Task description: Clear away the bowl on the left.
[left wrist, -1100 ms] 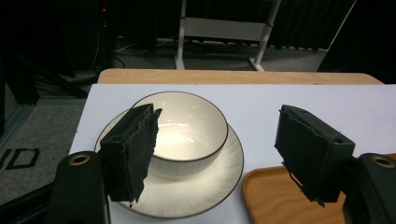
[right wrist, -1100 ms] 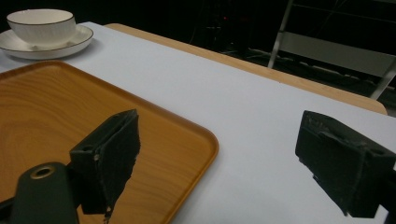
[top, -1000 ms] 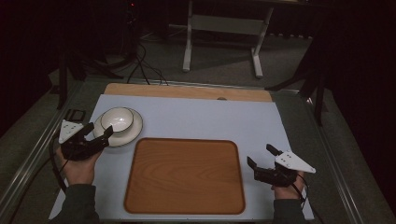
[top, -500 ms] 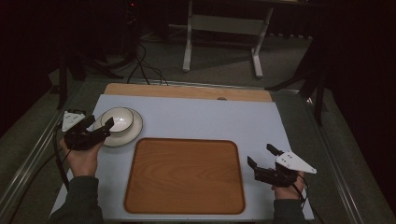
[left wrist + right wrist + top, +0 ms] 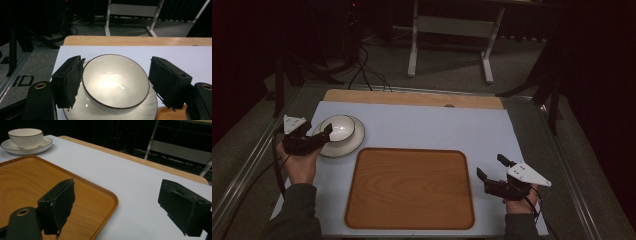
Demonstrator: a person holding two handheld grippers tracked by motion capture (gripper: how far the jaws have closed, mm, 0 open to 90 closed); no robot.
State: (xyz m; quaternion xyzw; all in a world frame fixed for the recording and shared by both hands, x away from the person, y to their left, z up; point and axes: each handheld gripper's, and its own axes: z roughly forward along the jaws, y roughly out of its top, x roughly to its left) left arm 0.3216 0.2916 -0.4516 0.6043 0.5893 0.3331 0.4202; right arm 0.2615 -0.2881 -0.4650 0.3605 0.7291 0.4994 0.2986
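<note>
A white bowl (image 5: 338,127) with a thin dark rim sits on a white saucer (image 5: 356,139) at the table's left. My left gripper (image 5: 324,136) is open, with one jaw on each side of the bowl (image 5: 115,80), just above the saucer (image 5: 147,107); I cannot tell whether the pads touch it. A brown wooden tray (image 5: 409,187) lies bare in the middle. Right of the tray, my right gripper (image 5: 491,166) hovers open over the table with nothing between its jaws. From the right gripper (image 5: 117,192) view, the tray (image 5: 25,182) lies left, and the bowl (image 5: 25,135) far left.
A pale mat (image 5: 437,130) covers the table, with a wooden strip (image 5: 412,98) along its far edge. Metal rails (image 5: 247,165) border the table on both sides. Beyond it are floor cables (image 5: 362,70) and a white stand (image 5: 452,30).
My left gripper has moved forward and to the right, up to the bowl, and its jaws now stand on either side of it. The right gripper has stayed in place.
</note>
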